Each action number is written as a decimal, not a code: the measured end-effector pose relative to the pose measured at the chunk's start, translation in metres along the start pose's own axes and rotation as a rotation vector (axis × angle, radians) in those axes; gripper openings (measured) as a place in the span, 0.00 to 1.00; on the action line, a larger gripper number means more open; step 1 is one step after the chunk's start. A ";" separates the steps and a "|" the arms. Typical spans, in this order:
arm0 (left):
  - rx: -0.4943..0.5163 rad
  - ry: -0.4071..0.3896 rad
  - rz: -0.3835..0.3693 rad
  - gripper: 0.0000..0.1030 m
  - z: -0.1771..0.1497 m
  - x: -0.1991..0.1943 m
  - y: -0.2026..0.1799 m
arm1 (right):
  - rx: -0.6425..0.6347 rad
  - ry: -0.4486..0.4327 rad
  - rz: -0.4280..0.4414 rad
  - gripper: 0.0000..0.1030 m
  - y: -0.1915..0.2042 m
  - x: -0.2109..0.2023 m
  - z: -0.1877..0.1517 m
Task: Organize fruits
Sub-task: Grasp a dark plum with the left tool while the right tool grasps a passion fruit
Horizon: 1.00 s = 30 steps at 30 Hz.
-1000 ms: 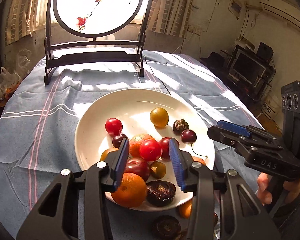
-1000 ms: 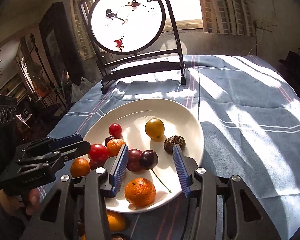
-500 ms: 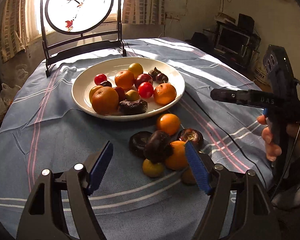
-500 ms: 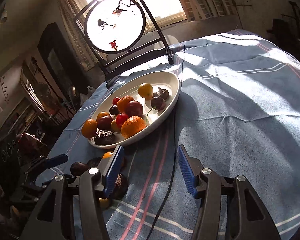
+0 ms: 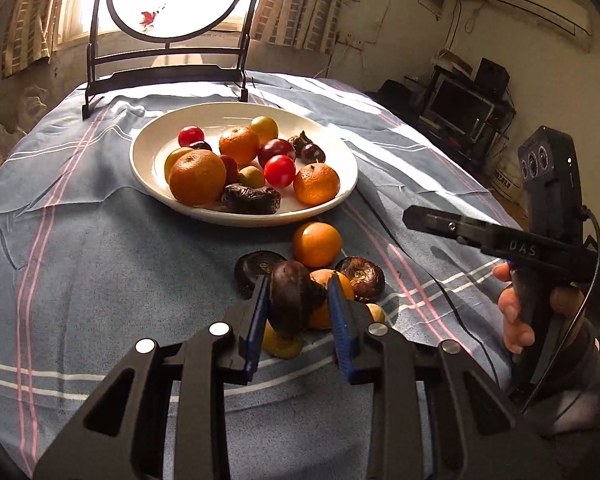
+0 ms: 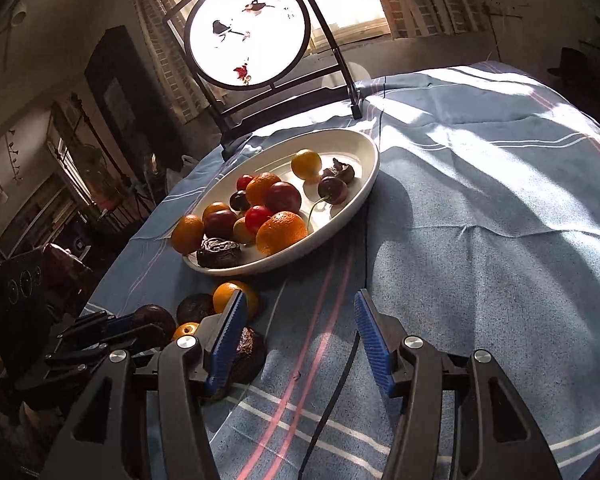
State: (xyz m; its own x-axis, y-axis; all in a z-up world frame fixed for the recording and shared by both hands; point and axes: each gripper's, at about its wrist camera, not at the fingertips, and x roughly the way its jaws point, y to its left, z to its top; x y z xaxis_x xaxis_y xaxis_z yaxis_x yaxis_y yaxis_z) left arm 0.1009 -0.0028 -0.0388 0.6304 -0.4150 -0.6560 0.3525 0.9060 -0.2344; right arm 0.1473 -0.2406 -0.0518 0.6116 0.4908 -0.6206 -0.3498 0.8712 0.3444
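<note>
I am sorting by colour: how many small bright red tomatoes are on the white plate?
2. The far tomato sits at the back left of the plate. The near tomato lies mid-plate, beside the front-right orange. More may hide under the pile.

Both wrist cams low over tablecloth, near side of plate (image 5: 342,184), angled down toward it, facing window. Left cam nearer-left, right cam right. Shared: plate (image 6: 370,160), loose fruit pile.
</note>
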 end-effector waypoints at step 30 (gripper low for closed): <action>-0.048 -0.062 -0.014 0.28 -0.005 -0.042 0.018 | -0.410 0.407 -0.124 0.38 0.084 0.062 0.003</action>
State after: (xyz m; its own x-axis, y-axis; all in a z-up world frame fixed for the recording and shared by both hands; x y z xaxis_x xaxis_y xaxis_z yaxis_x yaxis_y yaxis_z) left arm 0.0769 0.0310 -0.0193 0.6674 -0.4309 -0.6073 0.3292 0.9023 -0.2784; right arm 0.1581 -0.1371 -0.0597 0.3717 0.2731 -0.8873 -0.5887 0.8084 0.0022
